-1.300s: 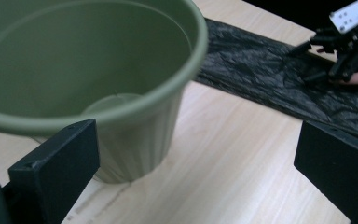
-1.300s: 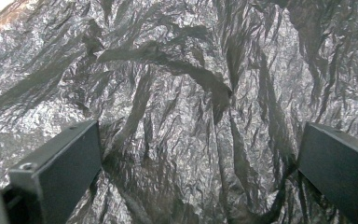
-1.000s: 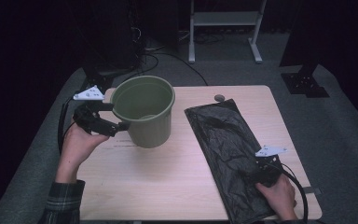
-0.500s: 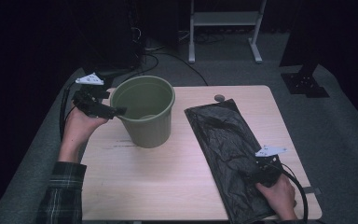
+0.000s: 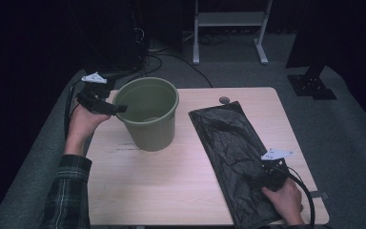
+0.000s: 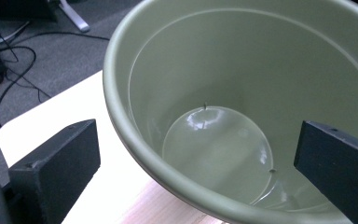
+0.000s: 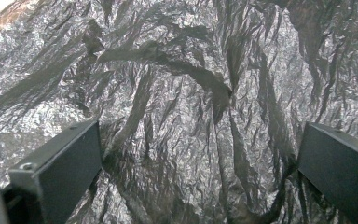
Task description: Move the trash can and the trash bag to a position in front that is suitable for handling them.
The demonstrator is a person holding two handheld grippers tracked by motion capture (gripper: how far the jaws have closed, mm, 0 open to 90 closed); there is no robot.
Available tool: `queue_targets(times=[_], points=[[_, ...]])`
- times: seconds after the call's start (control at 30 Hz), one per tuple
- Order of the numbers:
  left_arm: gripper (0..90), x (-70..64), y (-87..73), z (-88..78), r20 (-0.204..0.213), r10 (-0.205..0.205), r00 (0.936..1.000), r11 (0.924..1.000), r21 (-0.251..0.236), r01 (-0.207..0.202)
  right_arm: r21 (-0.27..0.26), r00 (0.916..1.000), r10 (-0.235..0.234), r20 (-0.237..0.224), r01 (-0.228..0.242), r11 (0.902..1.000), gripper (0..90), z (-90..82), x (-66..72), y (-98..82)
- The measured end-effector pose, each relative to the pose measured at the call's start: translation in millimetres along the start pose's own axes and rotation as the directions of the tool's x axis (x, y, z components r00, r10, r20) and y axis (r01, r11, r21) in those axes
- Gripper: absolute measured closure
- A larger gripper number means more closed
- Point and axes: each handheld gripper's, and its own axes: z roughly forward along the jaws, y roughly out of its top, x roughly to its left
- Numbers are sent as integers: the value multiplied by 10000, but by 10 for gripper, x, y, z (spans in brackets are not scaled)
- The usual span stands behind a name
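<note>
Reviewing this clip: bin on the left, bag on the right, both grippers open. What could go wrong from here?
1. The left gripper straddles the bin rim with open jaws; closing off-centre could tip or slide the light-looking bin.
2. The right gripper hovers open over the flat, crinkled bag; it may pinch both layers or slip off the film.
3. The bag's near end overhangs the table edge, so a pull might drag it off.
</note>
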Motion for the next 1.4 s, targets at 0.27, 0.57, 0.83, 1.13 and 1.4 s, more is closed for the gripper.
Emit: queue_targets(times=[0.27, 0.57, 0.83, 1.13, 1.4], points=[[0, 33, -69, 149, 158, -132, 9998, 9994, 321, 127, 6, 10000, -6, -7, 6, 10000, 0, 0, -1, 0], [0, 5, -100, 218, 403, -62, 9992, 9991, 416, 45, 6, 10000, -9, -9, 9, 10000, 0, 0, -1, 0], [0, -87, -94, 221, 632, 89, 9980, 9986, 521, -122, 8, 10000, -8, -16, 8, 10000, 0, -1, -1, 0], [0, -290, -147, 204, 1082, 68, 9941, 9994, 332, -105, 3, 10000, -10, -11, 10, 10000, 0, 0, -1, 0], [0, -516, -225, 169, 1632, 34, 9866, 9999, 123, -55, 0, 10000, -16, -5, 16, 10000, 0, 0, -1, 0]])
